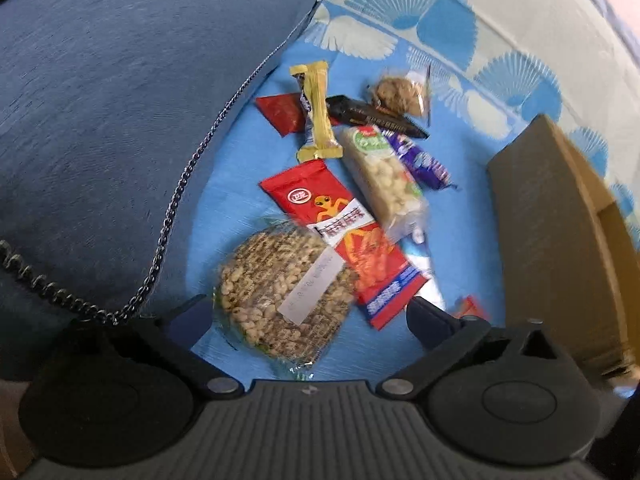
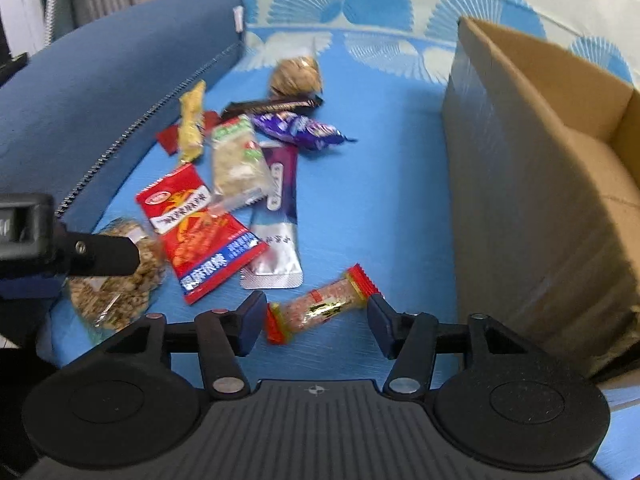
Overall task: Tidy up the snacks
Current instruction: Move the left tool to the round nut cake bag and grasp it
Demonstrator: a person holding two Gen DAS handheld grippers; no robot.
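Left wrist view: left gripper (image 1: 308,320) jaws spread wide, nothing clamped. The round puffed-grain cake (image 1: 280,292) in clear wrap lies between the fingers, its near edge level with the tips; pads don't look to be pressing it. The red peanut pack (image 1: 344,240) overlaps the cake's right side, so closing here risks snagging both. Rest of the pile sits further off on the blue sheet (image 1: 240,152): yellow bar (image 1: 316,112), clear-wrapped white nut bar (image 1: 384,176), purple candy (image 1: 420,156), black bar (image 1: 376,118), walnut-like cookie (image 1: 396,92). Cardboard box (image 1: 560,232) stands to the right, apart from the pile

Right wrist view: right gripper (image 2: 316,320) jaws partly open, straddling the small pink bar with red ends (image 2: 320,308); gaps show on both sides, so no grip yet. Bar lies slanted across the jaw line, alone on the sheet, near the box (image 2: 532,184) whose open top faces up. Silver-purple pouch (image 2: 276,216) lies just beyond it. The other tool's finger shows at left, over the grain cake

Step as I read it: both tools at pre-grasp, one snack each. Next: close right on the pink bar's middle, lift, carry over the box rim. Left should shift toward the cake's free left edge before closing, clear of the red pack
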